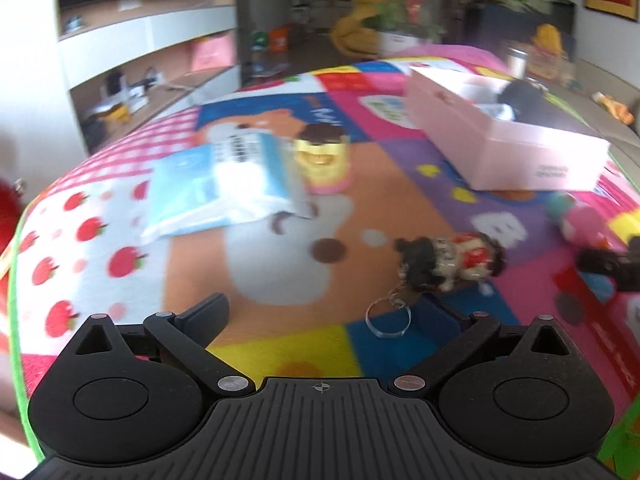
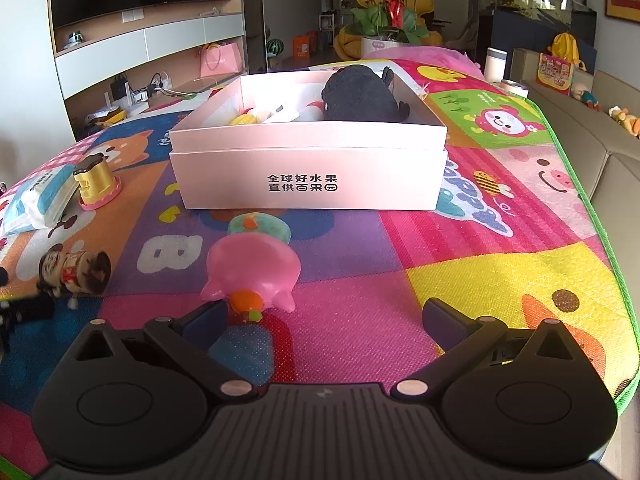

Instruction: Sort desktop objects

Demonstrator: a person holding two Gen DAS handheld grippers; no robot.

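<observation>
Left wrist view: the left gripper (image 1: 320,316) has its fingers spread wide over the colourful play mat (image 1: 280,280), with nothing between them. A clear key ring (image 1: 388,320) lies on the mat just inside the right finger, at about 1 o'clock from the gap's middle; it is attached to a small doll keychain (image 1: 448,260) lying on its side further up at 1 o'clock. At 11 o'clock, well apart from the fingers, a blue and white tissue pack (image 1: 224,184) lies flat, and a yellow toy cup (image 1: 322,160) with a dark lid stands upright just beside its right edge. The pink box (image 1: 508,140) sits at 2 o'clock near the far side of the mat. This view is blurred, so small detail is hard to read.

Right wrist view: the right gripper (image 2: 326,320) also has its fingers spread, empty between. A pink pig toy (image 2: 252,272) lies at 11 o'clock, close to the left finger, its orange part just beside that fingertip; I cannot tell whether they touch. A round teal toy (image 2: 260,228) rests right behind the pig. The pink box stands open at 12 o'clock with a dark plush toy (image 2: 360,96) and a few small items inside. The doll keychain lies at 9 o'clock, the tissue pack and yellow toy cup at 10 o'clock.
</observation>
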